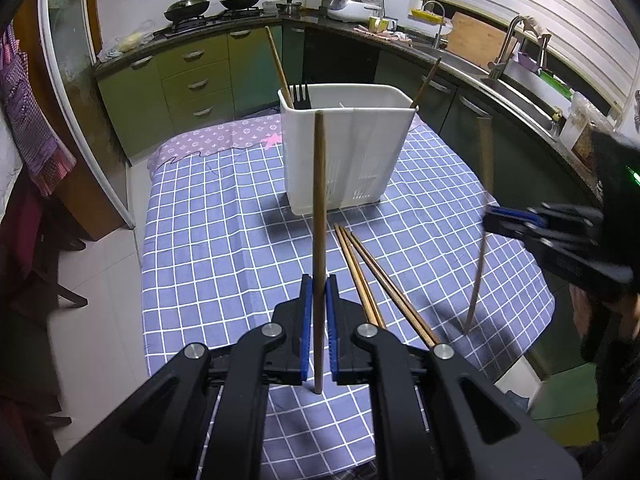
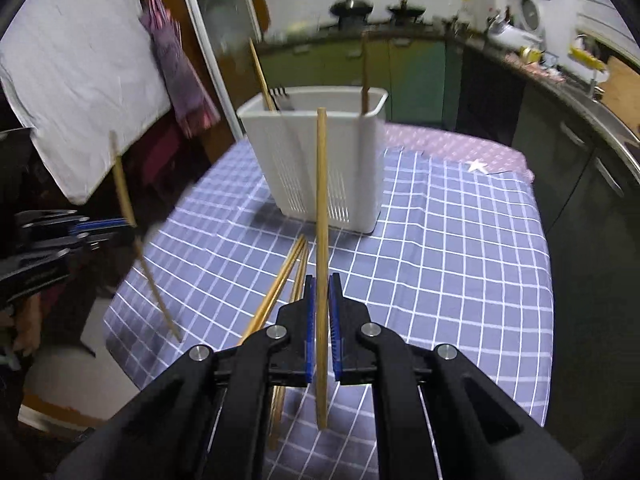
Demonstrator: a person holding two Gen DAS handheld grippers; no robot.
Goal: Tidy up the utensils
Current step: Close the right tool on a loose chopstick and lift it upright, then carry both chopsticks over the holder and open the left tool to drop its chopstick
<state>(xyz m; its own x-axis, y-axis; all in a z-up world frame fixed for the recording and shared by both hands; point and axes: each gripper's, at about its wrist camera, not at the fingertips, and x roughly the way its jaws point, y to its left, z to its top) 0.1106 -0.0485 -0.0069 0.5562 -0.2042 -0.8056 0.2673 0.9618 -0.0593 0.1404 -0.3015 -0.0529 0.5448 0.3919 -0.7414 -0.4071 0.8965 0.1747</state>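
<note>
A white slotted utensil holder (image 1: 344,152) (image 2: 320,160) stands mid-table with a black fork (image 1: 300,96) (image 2: 278,96) and two chopsticks in it. My left gripper (image 1: 319,284) is shut on a dark wooden chopstick (image 1: 319,200) that stands upright in front of the holder. My right gripper (image 2: 321,284) is shut on a lighter chopstick (image 2: 321,200), also upright. In the left wrist view the right gripper (image 1: 492,220) shows blurred at the right edge with its chopstick (image 1: 480,272). In the right wrist view the left gripper (image 2: 116,224) sits at the left edge. Loose chopsticks (image 1: 380,280) (image 2: 280,288) lie on the cloth.
The table wears a blue checked cloth (image 1: 224,240) (image 2: 440,260) with a purple patterned cloth (image 1: 224,136) at its far end. Kitchen counters, a stove with woks (image 1: 212,4) and a sink (image 1: 516,92) ring the room. A person's hand (image 1: 592,312) holds the right gripper.
</note>
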